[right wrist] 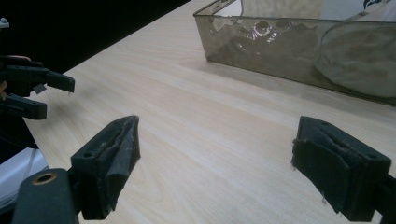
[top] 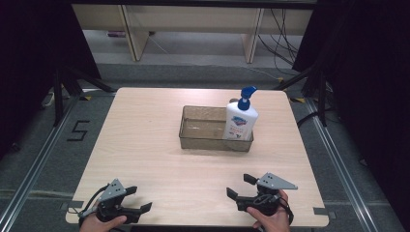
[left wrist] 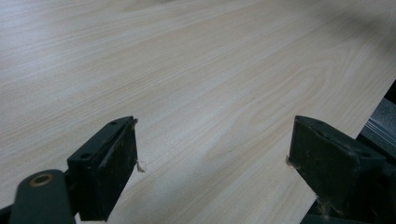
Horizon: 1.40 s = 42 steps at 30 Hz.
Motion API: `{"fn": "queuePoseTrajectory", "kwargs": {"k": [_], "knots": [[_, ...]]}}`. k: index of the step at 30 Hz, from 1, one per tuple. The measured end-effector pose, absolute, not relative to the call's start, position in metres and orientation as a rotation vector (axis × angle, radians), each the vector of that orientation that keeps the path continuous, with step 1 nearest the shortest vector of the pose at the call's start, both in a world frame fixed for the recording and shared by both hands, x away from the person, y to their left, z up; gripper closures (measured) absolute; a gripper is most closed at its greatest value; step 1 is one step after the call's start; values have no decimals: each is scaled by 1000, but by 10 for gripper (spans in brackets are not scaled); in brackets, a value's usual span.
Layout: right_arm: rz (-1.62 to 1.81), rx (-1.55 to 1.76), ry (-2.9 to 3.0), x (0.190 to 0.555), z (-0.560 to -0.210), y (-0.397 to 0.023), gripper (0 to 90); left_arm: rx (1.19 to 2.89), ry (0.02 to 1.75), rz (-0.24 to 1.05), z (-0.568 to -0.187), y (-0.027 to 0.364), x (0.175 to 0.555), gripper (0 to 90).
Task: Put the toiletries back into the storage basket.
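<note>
At table's (top: 159,159) near edge: left gripper (top: 137,199) and right gripper (top: 239,186) gaping, empty | pump bottle (top: 240,122) upright in tray's (top: 203,143) right end | probably top-heavy, slick; grip body.

A tray (top: 203,140) sits on the table (top: 145,145), past its middle. A bottle (top: 240,122) stands in the tray's right end. Both grippers, left (top: 139,199) and right (top: 238,186), rest near the front edge, well apart.
</note>
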State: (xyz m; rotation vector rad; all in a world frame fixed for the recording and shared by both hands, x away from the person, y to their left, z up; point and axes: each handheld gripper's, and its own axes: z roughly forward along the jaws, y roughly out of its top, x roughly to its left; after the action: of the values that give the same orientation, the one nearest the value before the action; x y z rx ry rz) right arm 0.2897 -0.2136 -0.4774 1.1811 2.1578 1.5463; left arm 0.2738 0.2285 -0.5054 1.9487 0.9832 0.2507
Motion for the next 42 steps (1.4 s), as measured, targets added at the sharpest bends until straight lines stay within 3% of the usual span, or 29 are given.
{"fn": "queuePoseTrajectory", "kwargs": {"k": [42], "knots": [[1494, 1190, 2196, 272, -483, -215, 154, 1952, 980, 253, -505, 229, 274, 147]]}}
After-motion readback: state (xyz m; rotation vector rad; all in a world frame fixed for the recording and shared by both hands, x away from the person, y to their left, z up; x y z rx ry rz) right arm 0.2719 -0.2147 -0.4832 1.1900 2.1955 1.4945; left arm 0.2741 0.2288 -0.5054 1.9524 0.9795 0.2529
